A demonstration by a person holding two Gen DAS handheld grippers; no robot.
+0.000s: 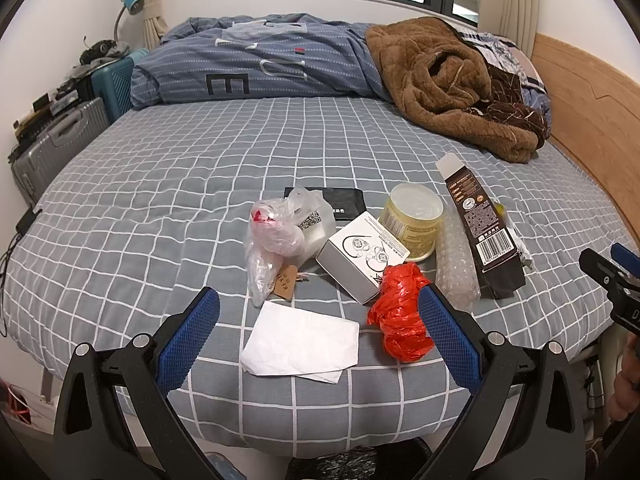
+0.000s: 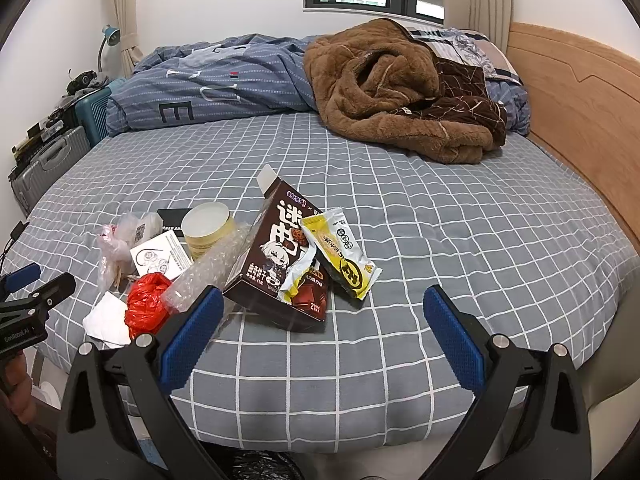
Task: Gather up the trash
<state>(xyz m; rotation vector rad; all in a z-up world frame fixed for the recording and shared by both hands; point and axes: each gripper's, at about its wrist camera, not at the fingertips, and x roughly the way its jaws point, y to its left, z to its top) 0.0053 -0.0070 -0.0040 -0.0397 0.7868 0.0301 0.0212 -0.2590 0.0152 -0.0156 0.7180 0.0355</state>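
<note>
A: We see the trash heaped at the near edge of the bed (image 1: pixel 160 184), in the lower middle of the left wrist view. Nearest us lies a white tissue (image 1: pixel 301 342), flat on the checked sheet, with a crumpled red plastic bag (image 1: pixel 400 318) just beside it on the right.

B: Behind those we find a clear plastic bag (image 1: pixel 276 240) with something pink inside, a white earphone box (image 1: pixel 362 256) tilted on its side, and a pale yellow tub (image 1: pixel 412 220) standing upright. A roll of bubble wrap (image 1: pixel 456 268) lies between the tub and a dark brown biscuit box (image 1: pixel 486 232).

A: In the right wrist view we see that box lying tilted on the bubble wrap at centre frame, and a yellow snack wrapper (image 2: pixel 344 260) leaning on its right side.

B: A flat black packet (image 1: pixel 332 200) lies behind the clear bag.

A: Our left gripper (image 1: pixel 319 308) hangs above the tissue, blue fingers (image 1: pixel 188 340) spread wide, nothing between them. The right-hand finger overlaps the red bag in the picture; we cannot tell whether they touch.

B: Our right gripper (image 2: pixel 323 308) is spread wide too, empty, low in its frame over the sheet before the biscuit box.

A: Farther back, a brown fleece blanket (image 1: pixel 452 84) sits at the upper right, a blue duvet (image 1: pixel 256 64) at the upper centre.
</note>
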